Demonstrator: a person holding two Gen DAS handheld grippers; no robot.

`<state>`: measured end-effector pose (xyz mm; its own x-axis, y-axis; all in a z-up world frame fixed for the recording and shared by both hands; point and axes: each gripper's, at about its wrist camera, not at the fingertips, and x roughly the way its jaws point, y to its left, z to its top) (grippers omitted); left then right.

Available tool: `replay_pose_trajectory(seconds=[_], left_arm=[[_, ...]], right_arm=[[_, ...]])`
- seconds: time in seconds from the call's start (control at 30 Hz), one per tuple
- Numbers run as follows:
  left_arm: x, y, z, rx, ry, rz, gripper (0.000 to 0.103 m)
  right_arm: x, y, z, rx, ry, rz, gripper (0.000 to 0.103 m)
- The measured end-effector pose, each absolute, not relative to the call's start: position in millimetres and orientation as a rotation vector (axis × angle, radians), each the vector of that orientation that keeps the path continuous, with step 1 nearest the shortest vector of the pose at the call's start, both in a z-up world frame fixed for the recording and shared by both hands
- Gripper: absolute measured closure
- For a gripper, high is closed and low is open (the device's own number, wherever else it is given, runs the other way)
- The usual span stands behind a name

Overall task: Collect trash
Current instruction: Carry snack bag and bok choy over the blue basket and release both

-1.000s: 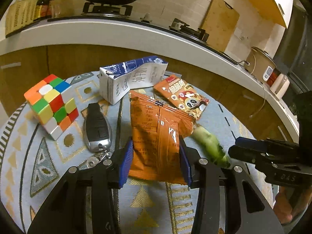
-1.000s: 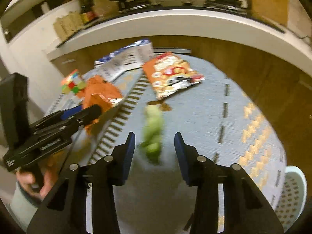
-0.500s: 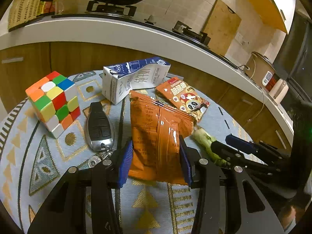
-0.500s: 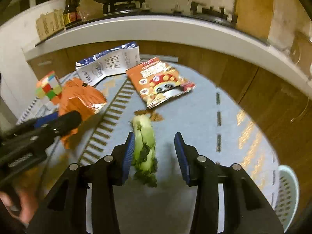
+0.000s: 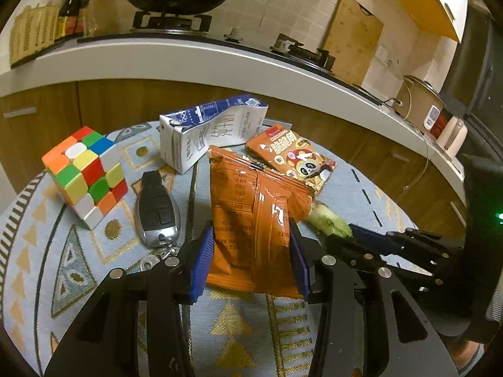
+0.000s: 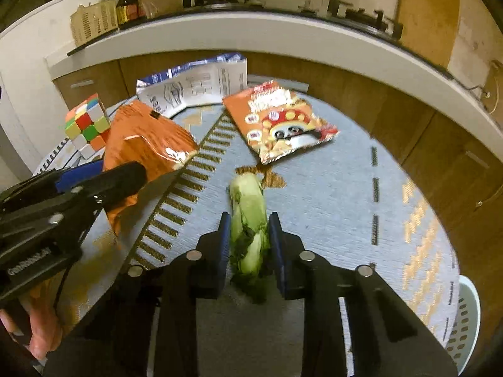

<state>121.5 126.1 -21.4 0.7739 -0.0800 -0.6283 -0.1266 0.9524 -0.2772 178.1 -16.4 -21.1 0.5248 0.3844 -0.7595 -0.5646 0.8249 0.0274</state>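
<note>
Leafy green vegetable stalk [image 6: 248, 220] between blue claw [image 6: 246, 235] pads

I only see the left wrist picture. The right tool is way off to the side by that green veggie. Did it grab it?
Observer: Its jaws have just been closing, and the right tool now pinches the green veggie between its blue pads.
Operator: Where does the trash go? I see no bin.
Observer: A white basket with holes shows beyond the table's edge, low on the right of the right wrist view.
Operator: Is the veggie up in the air?
Observer: No, it lies on the tablecloth, its pale stalk end towards the panda snack bag.
</note>
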Motion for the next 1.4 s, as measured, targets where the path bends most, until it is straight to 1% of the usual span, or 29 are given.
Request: replay_pose_trajectory(seconds=[0.13, 0.23, 0.5, 0.7, 0.9, 1.17, 1.4], left_arm=[[119, 117, -16, -0.328, 0.697, -0.007, 0.061], [107, 95, -4, -0.273, 0.681, -0.032, 0.061], [90, 40, 19, -0.255, 0.654, -0.150, 0.061], [89, -10, 39, -0.192, 0.625, -0.221, 0.061], [93, -64, 45, -0.134, 0.632, -0.313, 0.061], [103, -133, 38, -0.059, 0.670, -0.420, 0.061], [111, -169, 9, -0.044, 0.771, -0.481, 0.061]], right_arm=[[178, -43, -15, -0.137, 0.861, 0.561, 0.082], [170, -68, -6, -0.096, 0.837, 0.531, 0.082], [145, -140, 24, 0.023, 0.784, 0.465, 0.082], [129, -200, 42, 0.071, 0.729, 0.375, 0.082], [118, -260, 47, 0.142, 0.703, 0.289, 0.082], [103, -324, 36, 0.196, 0.709, 0.176, 0.082], [99, -366, -1, 0.262, 0.799, 0.088, 0.082]])
